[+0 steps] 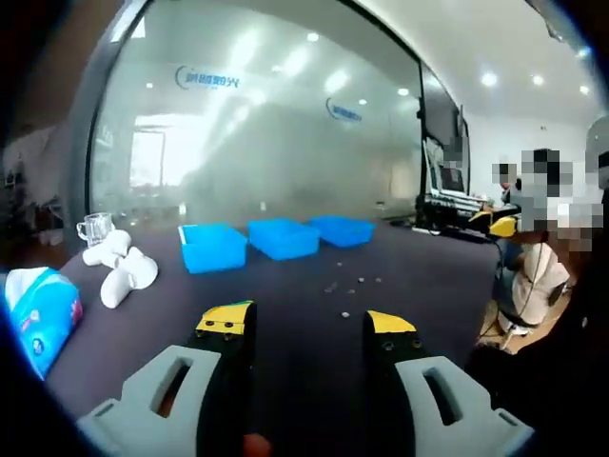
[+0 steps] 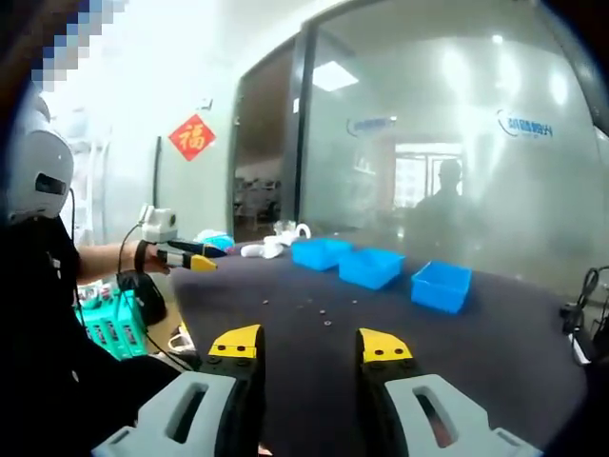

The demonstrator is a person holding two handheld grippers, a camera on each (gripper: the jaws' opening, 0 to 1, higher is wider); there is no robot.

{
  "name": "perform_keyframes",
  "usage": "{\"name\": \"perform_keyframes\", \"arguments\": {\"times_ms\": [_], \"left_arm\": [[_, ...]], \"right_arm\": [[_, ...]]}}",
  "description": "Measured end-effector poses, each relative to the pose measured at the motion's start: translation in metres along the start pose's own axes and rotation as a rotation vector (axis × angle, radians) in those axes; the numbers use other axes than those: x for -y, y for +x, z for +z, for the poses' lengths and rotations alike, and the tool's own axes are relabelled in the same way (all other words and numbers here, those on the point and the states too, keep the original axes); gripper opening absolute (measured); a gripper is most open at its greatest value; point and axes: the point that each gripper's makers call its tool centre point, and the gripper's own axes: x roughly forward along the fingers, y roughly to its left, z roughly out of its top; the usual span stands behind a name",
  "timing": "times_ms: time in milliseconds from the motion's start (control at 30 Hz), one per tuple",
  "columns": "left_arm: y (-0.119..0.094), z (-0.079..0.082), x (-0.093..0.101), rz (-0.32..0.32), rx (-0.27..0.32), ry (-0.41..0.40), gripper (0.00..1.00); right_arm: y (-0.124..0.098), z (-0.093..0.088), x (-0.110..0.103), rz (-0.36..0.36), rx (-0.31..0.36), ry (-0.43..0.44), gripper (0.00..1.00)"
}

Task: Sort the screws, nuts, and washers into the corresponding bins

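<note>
Nothing is picked yet: this looks like the start of a sorting pass, with both grippers held back from the table.

In the left gripper view, the left gripper (image 1: 309, 324) rises at the bottom centre, jaws wide apart with nothing between them. Beyond it, at frame centre, the small parts (image 1: 352, 286) lie scattered on the dark table (image 1: 285, 381); they are too small to tell screws from nuts or washers. Farther on, three blue bins (image 1: 283, 238) stand in a row, well apart from the parts.

In the right gripper view, the right gripper (image 2: 311, 345) sits bottom centre, also wide and empty. The parts (image 2: 314, 312) show just above it, with the bins (image 2: 371, 267) running to the right of centre behind them.

The next move, as I judge it, calls for bringing one gripper down over a single part, narrowing the jaws on it, and identifying it before choosing a bin; such tiny flat pieces may slip.

The left gripper view alone gives a blue packet (image 1: 38, 319) at lower left, white pipe fittings (image 1: 122, 267) and a glass mug (image 1: 95, 228) beyond it. The right gripper view shows the left gripper from outside (image 2: 186, 255), held at centre left by a person, green crates (image 2: 109, 324) below it, and a red wall hanging (image 2: 192, 136) at upper left.
</note>
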Motion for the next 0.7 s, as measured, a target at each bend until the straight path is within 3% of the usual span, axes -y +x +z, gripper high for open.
{"name": "perform_keyframes", "arguments": {"times_ms": [233, 400, 700], "left_arm": [[-0.003, -0.001, 0.002, -0.004, -0.007, 0.001, 0.42], [0.001, -0.001, 0.01, -0.031, -0.026, 0.006, 0.42], [0.016, -0.005, 0.027, -0.081, -0.08, 0.006, 0.42]], "right_arm": [[0.0, -0.005, 0.001, 0.052, -0.029, -0.006, 0.34], [0.001, -0.012, -0.006, 0.118, -0.078, -0.063, 0.35], [0.004, -0.019, -0.01, 0.166, -0.133, -0.141, 0.35]]}}
